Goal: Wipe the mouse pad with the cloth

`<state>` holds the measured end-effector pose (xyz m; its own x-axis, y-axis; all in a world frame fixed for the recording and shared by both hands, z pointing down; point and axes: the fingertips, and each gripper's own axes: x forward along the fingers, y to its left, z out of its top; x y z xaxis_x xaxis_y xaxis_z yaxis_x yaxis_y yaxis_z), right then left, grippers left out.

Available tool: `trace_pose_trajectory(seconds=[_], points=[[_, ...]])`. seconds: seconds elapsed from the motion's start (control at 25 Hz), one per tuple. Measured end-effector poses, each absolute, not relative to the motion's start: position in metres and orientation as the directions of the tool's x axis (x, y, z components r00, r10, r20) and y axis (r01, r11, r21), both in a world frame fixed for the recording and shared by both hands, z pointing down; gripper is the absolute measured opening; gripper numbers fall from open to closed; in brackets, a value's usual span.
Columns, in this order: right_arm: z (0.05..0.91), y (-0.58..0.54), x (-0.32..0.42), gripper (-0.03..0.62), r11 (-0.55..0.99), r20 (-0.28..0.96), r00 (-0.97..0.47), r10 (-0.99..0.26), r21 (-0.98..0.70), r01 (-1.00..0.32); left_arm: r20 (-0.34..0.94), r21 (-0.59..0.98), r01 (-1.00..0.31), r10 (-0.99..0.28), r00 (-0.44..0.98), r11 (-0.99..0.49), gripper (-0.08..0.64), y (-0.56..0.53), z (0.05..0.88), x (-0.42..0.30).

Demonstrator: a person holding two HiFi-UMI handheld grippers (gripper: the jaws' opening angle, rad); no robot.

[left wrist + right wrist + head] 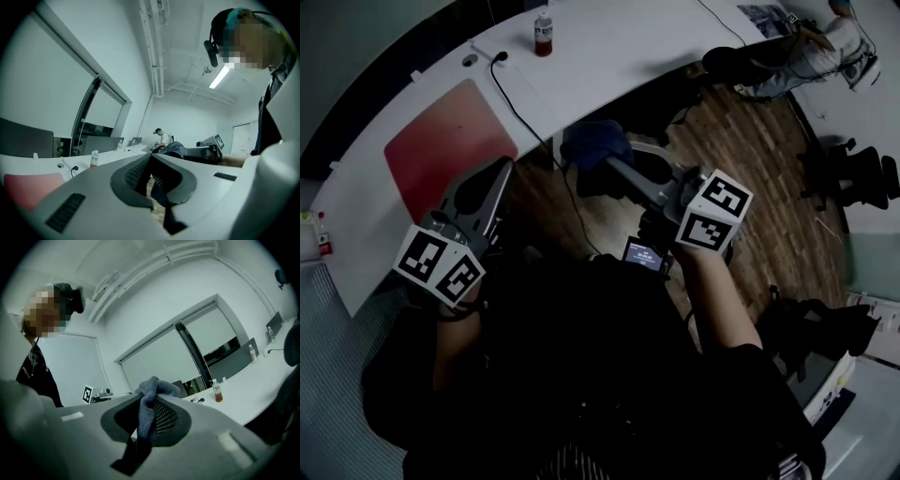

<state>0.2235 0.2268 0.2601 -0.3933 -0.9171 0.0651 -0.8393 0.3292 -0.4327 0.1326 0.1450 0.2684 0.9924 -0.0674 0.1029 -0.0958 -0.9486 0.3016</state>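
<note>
Curved white desk (pixel 609 47), wooden floor (pixel 759 187).

No readable text. Bottle (pixel 543 36) label too small. Cubes on left gripper (pixel 499 173), right gripper (pixel 614 167): black-white square codes only.

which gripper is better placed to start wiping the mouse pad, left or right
Right. The right gripper is already shut on the cloth. The left gripper is nearer the mouse pad, but its jaws are together with nothing in them.
</note>
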Motion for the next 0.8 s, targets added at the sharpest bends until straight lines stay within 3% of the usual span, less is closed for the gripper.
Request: trace_pose_trajectory(seconds=[0.16,0.4,0.68,0.8], points=[[0.252,0.208,0.206,0.038,0.319,0.073,-0.385,-0.92,-0.432,-0.844,0.094,0.31,-0.089,-0.063,0.994,-0.946,0.008,0.132,0.264,0.117],[0.256,0.15,0.141,0.038,0.395,0.075,-0.465,-0.882,-0.418,-0.818,0.076,0.342,-0.174,-0.157,0.985,-0.923,0.008,0.08,0.276,0.051],[0.279,0.097,0.095,0.038,0.416,0.12,-0.519,-0.846,-0.461,-0.784,0.144,0.364,-0.118,-0.069,0.987,-0.924,0.008,0.07,0.312,0.013],[0.278,0.079,0.082,0.038,0.422,0.121,-0.527,-0.841,-0.464,-0.779,0.131,0.392,-0.132,-0.087,0.988,-0.91,0.008,0.053,0.314,-0.001]])
